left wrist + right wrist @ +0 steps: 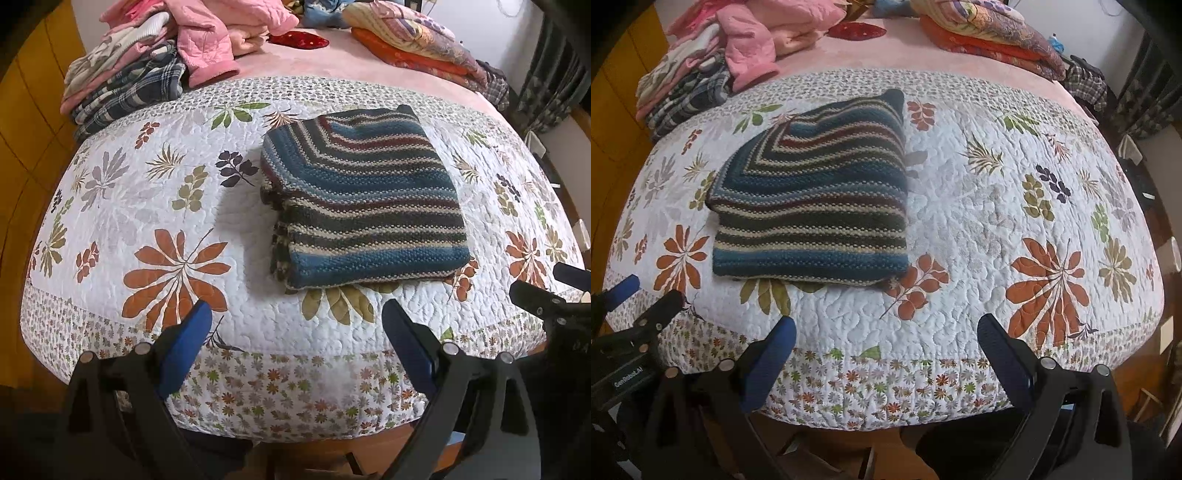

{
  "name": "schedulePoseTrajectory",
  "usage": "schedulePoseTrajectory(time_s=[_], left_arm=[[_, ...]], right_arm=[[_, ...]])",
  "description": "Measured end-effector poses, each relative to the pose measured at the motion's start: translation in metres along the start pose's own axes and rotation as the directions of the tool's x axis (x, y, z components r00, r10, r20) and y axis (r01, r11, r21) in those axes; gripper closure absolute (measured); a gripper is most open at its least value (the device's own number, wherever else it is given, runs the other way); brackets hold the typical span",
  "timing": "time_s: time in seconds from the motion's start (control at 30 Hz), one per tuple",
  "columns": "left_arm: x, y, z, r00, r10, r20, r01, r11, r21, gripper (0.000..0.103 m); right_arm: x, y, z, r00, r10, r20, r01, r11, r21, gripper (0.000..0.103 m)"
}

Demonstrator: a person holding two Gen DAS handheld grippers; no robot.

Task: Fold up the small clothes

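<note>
A striped knit garment [362, 199] in blue, maroon and cream lies folded into a neat rectangle on the floral quilt [155, 206]. In the right wrist view the same folded garment [812, 199] sits left of centre. My left gripper [297, 314] hangs open over the quilt's front edge, short of the garment, with nothing between its blue pads. My right gripper [886, 328] is also open and empty at the front edge, to the right of the garment. The right gripper's black tip [535, 295] shows at the right of the left wrist view.
A pile of pink and plaid clothes [147, 62] lies at the back left of the bed. Folded orange and patterned bedding [417, 37] is stacked at the back right, with a red cushion [299, 40] between them. The quilt [997, 206] covers the near half of the bed.
</note>
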State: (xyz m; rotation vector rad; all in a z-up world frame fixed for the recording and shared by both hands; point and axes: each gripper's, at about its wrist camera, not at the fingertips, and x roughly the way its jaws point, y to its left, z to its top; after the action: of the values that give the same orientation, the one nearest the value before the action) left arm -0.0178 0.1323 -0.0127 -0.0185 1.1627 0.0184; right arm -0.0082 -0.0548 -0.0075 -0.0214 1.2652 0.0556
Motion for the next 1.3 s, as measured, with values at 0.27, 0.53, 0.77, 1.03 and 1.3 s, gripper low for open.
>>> schedulePoseTrajectory(time_s=[0.27, 0.53, 0.77, 1.03, 1.3], left_arm=[[0.0026, -0.0007, -0.0002, 1.0, 0.005, -0.005, -0.005, 1.0, 0.001, 0.01], [0.004, -0.0013, -0.0015, 1.0, 0.01, 0.002, -0.01, 1.0, 0.002, 0.01], [0.0038, -0.0001, -0.0004, 1.0, 0.011, 0.005, -0.011, 1.0, 0.002, 0.01], [0.0024, -0.0008, 0.001, 1.0, 0.007, 0.008, -0.007, 1.0, -0.005, 0.01], [0.0002, -0.0035, 0.0004, 1.0, 0.01, 0.016, -0.01, 1.0, -0.004, 0.01]], right_arm=[[0.0003, 0.0008, 0.0015, 1.0, 0.0, 0.003, 0.0, 1.0, -0.004, 0.004], [0.0005, -0.0006, 0.0031, 1.0, 0.001, 0.004, -0.001, 1.0, 0.001, 0.004], [0.0007, -0.0011, 0.0021, 1.0, 0.001, 0.004, -0.001, 1.0, 0.013, 0.004], [0.0004, -0.0021, 0.0022, 1.0, -0.009, 0.01, 0.009, 1.0, 0.019, 0.004], [-0.0006, -0.0014, 0.0018, 1.0, -0.015, 0.015, 0.014, 1.0, 0.022, 0.004]])
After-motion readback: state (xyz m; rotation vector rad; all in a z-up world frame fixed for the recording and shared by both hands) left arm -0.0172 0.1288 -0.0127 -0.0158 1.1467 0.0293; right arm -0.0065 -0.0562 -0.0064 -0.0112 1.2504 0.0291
